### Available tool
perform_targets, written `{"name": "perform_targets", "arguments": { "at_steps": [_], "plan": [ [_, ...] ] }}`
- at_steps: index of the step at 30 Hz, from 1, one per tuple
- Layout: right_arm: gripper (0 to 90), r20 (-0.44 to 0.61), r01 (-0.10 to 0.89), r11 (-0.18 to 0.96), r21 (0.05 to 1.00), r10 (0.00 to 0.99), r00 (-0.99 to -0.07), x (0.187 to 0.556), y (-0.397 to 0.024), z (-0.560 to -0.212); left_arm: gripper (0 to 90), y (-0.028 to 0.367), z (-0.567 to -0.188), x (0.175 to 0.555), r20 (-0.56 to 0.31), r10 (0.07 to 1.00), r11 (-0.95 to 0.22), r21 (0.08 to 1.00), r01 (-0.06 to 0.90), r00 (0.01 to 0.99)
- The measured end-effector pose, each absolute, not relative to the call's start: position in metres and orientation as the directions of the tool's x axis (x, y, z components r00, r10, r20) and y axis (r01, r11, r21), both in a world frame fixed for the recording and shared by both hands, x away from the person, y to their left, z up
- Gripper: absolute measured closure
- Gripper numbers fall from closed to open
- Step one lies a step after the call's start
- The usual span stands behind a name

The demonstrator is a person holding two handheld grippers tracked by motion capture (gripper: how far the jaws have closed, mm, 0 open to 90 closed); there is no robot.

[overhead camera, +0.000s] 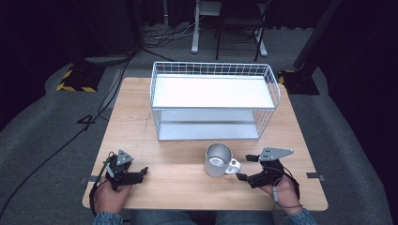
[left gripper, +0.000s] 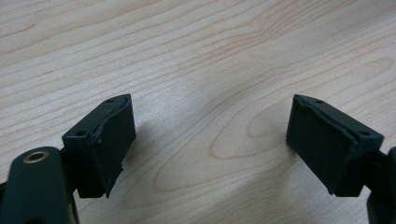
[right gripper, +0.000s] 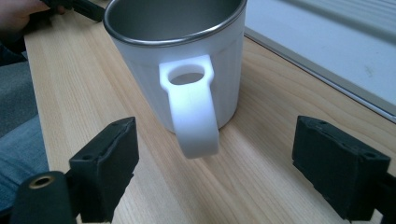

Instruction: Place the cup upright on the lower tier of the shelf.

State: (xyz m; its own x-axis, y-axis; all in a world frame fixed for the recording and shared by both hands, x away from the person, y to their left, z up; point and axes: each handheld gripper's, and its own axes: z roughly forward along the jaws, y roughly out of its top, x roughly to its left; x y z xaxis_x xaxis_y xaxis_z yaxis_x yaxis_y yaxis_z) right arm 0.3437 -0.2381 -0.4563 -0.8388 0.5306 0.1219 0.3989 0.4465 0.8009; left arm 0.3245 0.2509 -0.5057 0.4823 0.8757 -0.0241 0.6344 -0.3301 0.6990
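Observation:
A white mug with a metal rim stands upright on the wooden table, its handle turned toward the right. My right gripper sits just right of it, open, jaws either side of the handle's line but apart from it. In the right gripper view the mug and its white handle stand straight ahead of the gripper. My left gripper rests near the table's front left, open and holding nothing; in the left gripper view the gripper has bare wood beneath it.
A white wire basket rack with two shelves stands at the back middle of the table, just behind the mug. Its lower shelf edge lies beyond the mug. Cables and stands lie on the grey floor beyond.

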Motion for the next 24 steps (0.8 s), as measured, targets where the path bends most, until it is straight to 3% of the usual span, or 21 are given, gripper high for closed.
{"name": "perform_targets", "arguments": {
  "at_steps": [6,17,24],
  "plan": [
    [18.4,0.127,0.403,0.459,0.792,0.521,-0.844,0.35,-0.23,-0.461,16.1,0.251,-0.506,0.325,-0.024,0.876,-0.33,0.699,0.635,0.482],
    [51.3,0.07,0.342,0.506,0.792,0.48,-0.874,0.349,-0.219,-0.455,16.1,0.251,-0.506,0.325,-0.024,0.876,-0.33,0.699,0.635,0.482],
    [62.3,0.035,0.309,0.536,0.786,0.46,-0.887,0.348,-0.216,-0.451,16.1,0.251,-0.506,0.325,-0.024,0.876,-0.33,0.699,0.634,0.482]
  ]
}}
